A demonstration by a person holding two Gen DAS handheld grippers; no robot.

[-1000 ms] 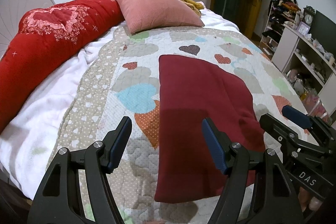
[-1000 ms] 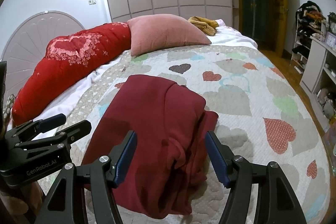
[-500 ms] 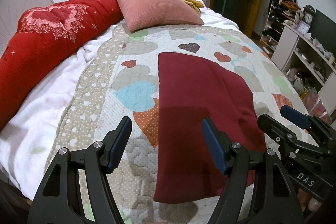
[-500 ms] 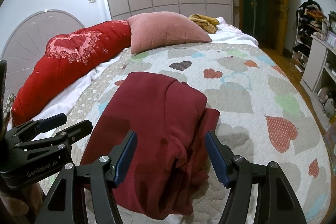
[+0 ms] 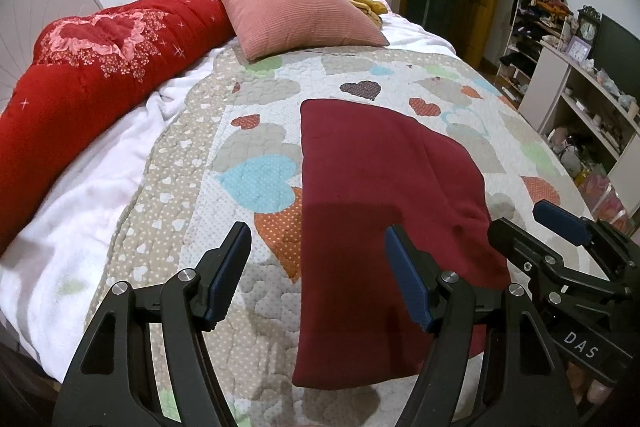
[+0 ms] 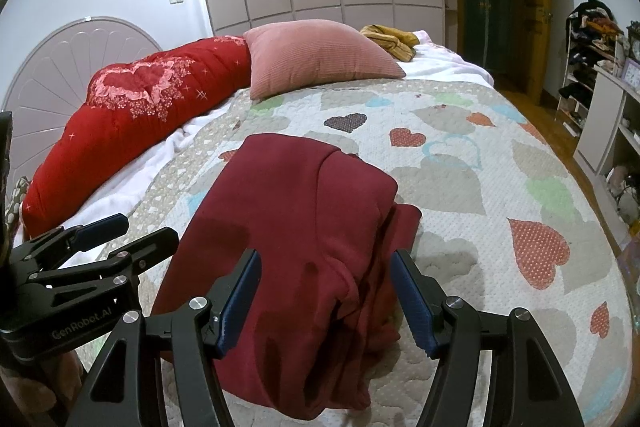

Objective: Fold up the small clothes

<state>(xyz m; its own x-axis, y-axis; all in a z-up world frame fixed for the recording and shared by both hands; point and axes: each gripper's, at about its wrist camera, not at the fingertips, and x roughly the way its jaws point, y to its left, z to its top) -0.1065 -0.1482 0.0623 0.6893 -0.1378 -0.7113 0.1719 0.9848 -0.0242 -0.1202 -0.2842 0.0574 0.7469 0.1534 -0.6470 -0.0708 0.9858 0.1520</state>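
Note:
A dark red garment [image 5: 380, 195] lies folded lengthwise on the heart-patterned quilt [image 5: 256, 131], near the bed's front edge. In the right wrist view it [image 6: 304, 227] shows a smooth top layer with bunched folds along its right side. My left gripper [image 5: 318, 271] is open and empty, held above the garment's near left edge. My right gripper [image 6: 326, 291] is open and empty, held above the garment's near end. Each gripper shows in the other's view, the right one [image 5: 560, 227] at the garment's right and the left one [image 6: 104, 231] at its left.
A rolled red duvet [image 5: 88, 83] lies along the left side of the bed and a pink pillow [image 5: 296, 15] at the far end, with a yellow cloth [image 6: 388, 37] behind it. White shelves [image 5: 580, 107] stand to the right of the bed.
Both grippers have drifted slightly; the view has shifted a little toward the bed's head. The garment has not moved and both grippers stay open.

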